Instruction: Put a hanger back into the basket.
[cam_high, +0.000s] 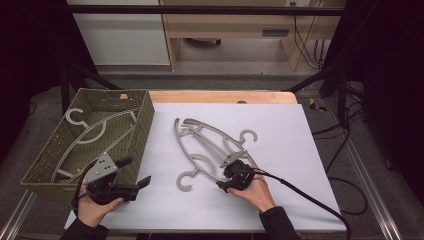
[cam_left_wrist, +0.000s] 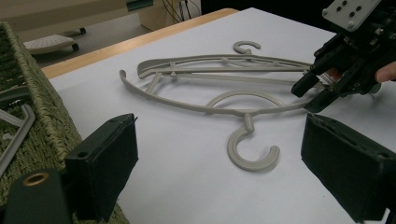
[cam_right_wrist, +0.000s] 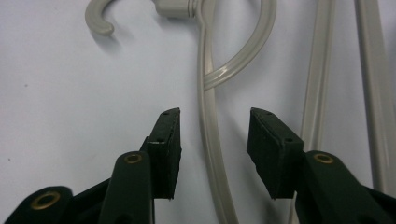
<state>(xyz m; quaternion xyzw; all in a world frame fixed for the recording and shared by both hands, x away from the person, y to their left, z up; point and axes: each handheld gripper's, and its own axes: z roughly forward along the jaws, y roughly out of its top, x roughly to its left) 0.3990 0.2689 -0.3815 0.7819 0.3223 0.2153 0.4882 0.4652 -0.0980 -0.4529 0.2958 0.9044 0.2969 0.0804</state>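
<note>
At lower centre of the high view, the right tongs (cam_high: 226, 178) are straddling the near hanger (cam_high: 200, 147) on the white bench (cam_high: 280, 200), pads not yet touching; closing comes next, while the left tongs (cam_high: 134, 172) are waiting open beside the basket (cam_high: 142, 130).

A woven green basket (cam_high: 142, 131) is sitting at the worktop's (cam_high: 300, 150) left edge, holding more grey hangers (cam_high: 82, 131). Black cables (cam_high: 345, 145) are lying on the floor beside it.
</note>
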